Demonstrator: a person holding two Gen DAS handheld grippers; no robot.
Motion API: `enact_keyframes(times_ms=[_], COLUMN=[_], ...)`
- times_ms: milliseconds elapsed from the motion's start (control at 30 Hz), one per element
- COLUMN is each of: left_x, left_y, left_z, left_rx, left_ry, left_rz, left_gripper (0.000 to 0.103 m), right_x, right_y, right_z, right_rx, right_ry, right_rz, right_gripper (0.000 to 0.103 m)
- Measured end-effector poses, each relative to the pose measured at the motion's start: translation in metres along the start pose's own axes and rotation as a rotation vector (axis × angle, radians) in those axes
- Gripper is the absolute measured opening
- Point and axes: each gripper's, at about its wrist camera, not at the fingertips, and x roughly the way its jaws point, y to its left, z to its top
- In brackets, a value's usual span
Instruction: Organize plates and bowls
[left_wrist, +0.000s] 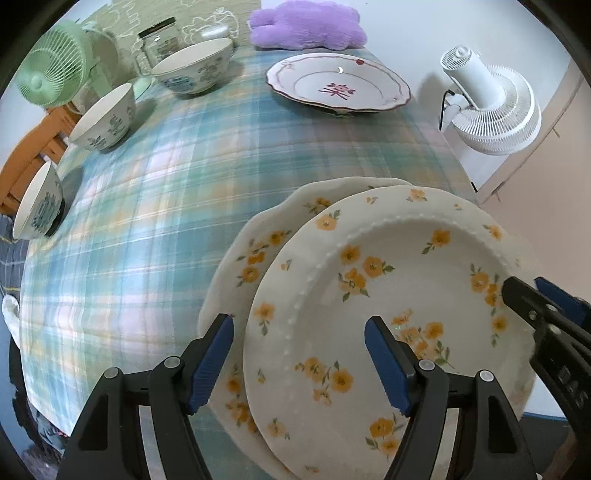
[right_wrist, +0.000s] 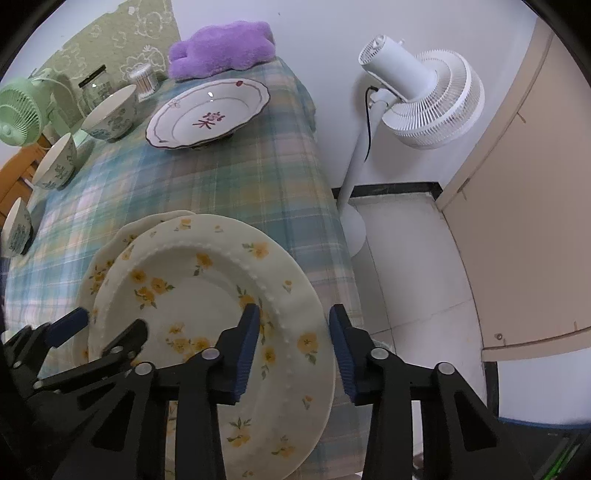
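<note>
A cream plate with yellow flowers (left_wrist: 388, 295) (right_wrist: 207, 295) lies on top of a second matching plate (left_wrist: 255, 254) (right_wrist: 107, 258) at the near right corner of the checked tablecloth. My left gripper (left_wrist: 299, 362) is open, its jaws straddling the top plate's left rim. My right gripper (right_wrist: 293, 354) is open, its jaws straddling the same plate's right rim; its tip shows in the left wrist view (left_wrist: 535, 299). A white plate with a red motif (left_wrist: 338, 83) (right_wrist: 208, 112) sits at the far side. Three blue-patterned bowls (left_wrist: 195, 66) (left_wrist: 105, 116) (left_wrist: 38, 203) line the left edge.
A purple plush (left_wrist: 306, 24) (right_wrist: 221, 50), a glass jar (left_wrist: 159, 42) and a green desk fan (left_wrist: 55, 72) stand at the table's far end. A white floor fan (right_wrist: 424, 96) stands right of the table edge, over white floor tiles, beside a beige door (right_wrist: 524, 206).
</note>
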Motion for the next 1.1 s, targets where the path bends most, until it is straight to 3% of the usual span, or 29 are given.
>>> enact_keyframes(times_ms=[733,833,967,1100], left_x=[-0.011,-0.016,-0.027,-0.046], left_y=[0.016,0.020,0.028,0.037], left_z=[-0.001,-0.003,-0.004,-0.002], left_rx=[-0.066,-0.062,-0.045,-0.014], left_ry=[-0.013,-0.022,-0.053,-0.109], left_rz=[0.026,0.024,0.019,-0.006], left_gripper=[0.075,0.076,0.079,0.083], right_x=[0.017,0.007,-0.010,-0.027], right_y=[0.020,0.024,0.039,0.053], right_z=[0.016,0.015,0.011,0.006], right_rx=[-0.051,-0.050,-0.060,-0.049], right_ry=[0.027,-0.001,-0.046,-0.083], right_rz=[0.041,0.077,0.088,0.085], right_gripper=[0.042,0.047,0.065,0.066])
